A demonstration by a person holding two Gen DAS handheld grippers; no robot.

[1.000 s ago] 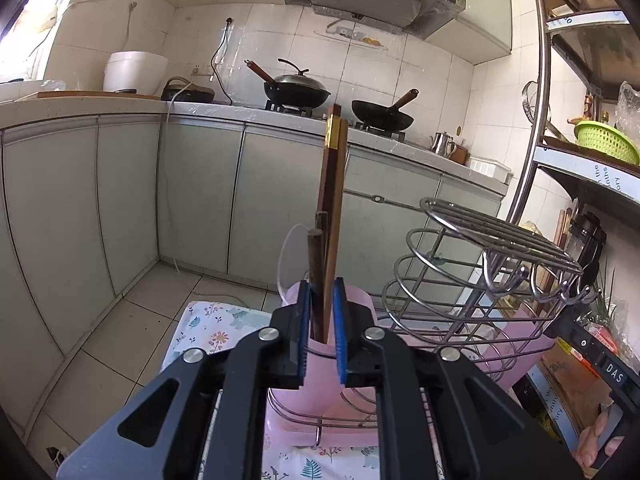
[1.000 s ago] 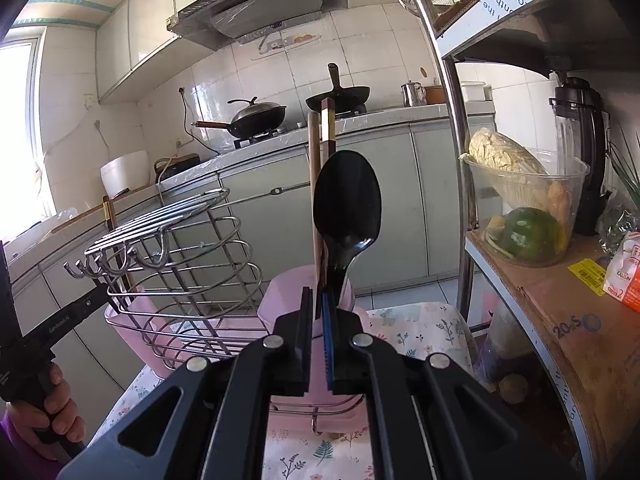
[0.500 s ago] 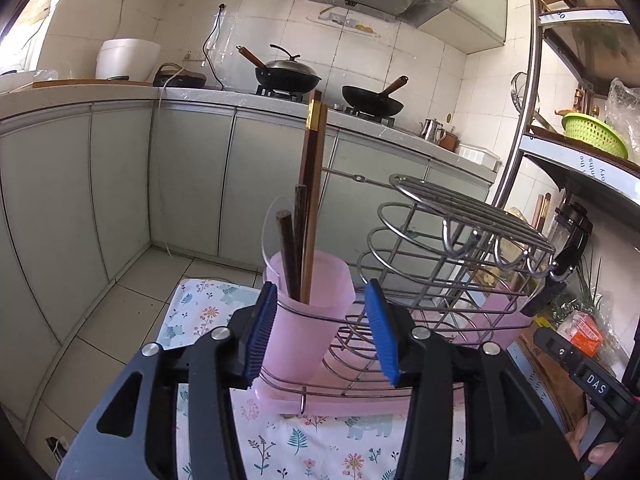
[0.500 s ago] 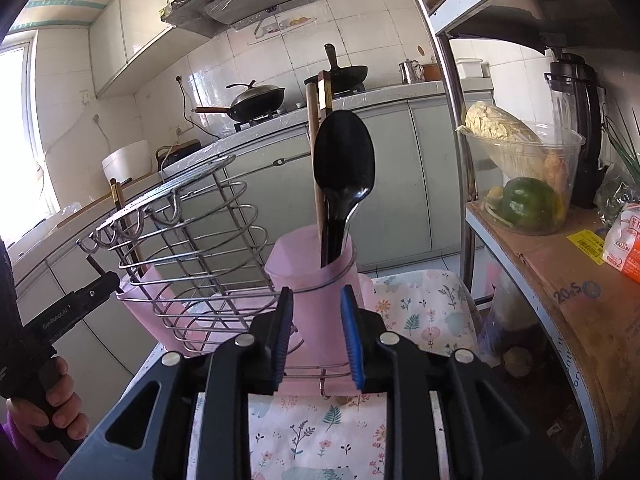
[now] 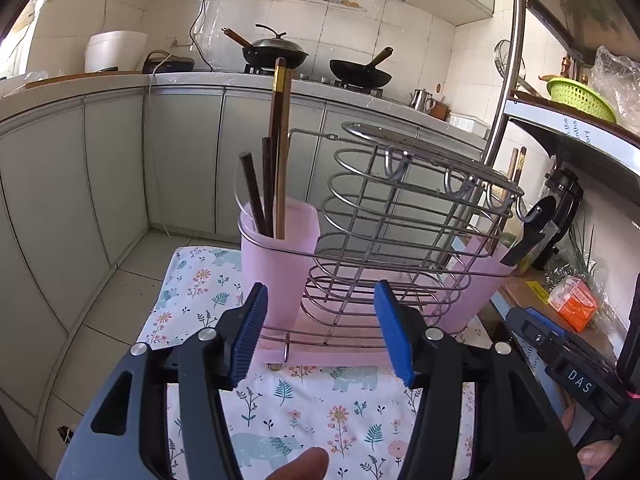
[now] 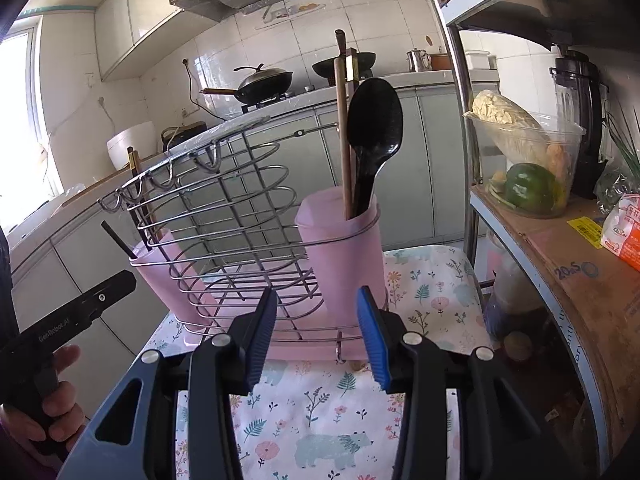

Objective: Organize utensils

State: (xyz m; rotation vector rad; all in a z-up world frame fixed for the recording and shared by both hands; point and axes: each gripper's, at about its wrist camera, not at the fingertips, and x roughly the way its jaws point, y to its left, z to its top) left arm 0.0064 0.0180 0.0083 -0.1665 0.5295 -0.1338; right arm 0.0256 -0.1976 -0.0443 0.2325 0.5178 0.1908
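Two grippers hung just short of the rack, both with nothing between their blue pads. The left gripper (image 5: 320, 332) had just been opening, and its jaws stood wide and released; a second earlier they were clamped on the brown chopsticks (image 5: 276, 184), which now stood on their own in the left pink cup (image 5: 276, 256). The right gripper (image 6: 318, 336) had likewise just been opening and had let go of the black spoon (image 6: 372, 136), which now stood bowl-up in the right pink cup (image 6: 344, 256) beside a pale wooden chopstick (image 6: 343, 136). Both tools also sat further back from the cups than before, so more of the floral cloth (image 5: 320, 408) showed beneath them.

Judged from that, both utensils were delivered and this placing step looked finished; whether more utensils waited elsewhere could not be told.

Between the two cups stood the wire rack (image 5: 404, 216), its hooks bare, resting on a pink tray (image 5: 332, 354). Beyond it ran grey cabinets and a worktop with two woks (image 5: 276, 50) on the stove.

Much stayed hidden. The lower ends of the chopsticks and the spoon's handle vanished inside the frosted cups, so how they rested at the bottom was unclear. The left-wrist view showed only the edge of the far cup, and the spoon not at all. A fingertip intruded at the bottom of that view, blurred. The shelf at the right (image 6: 560, 240) was cut by the frame, and the table edge under the cloth was not visible.
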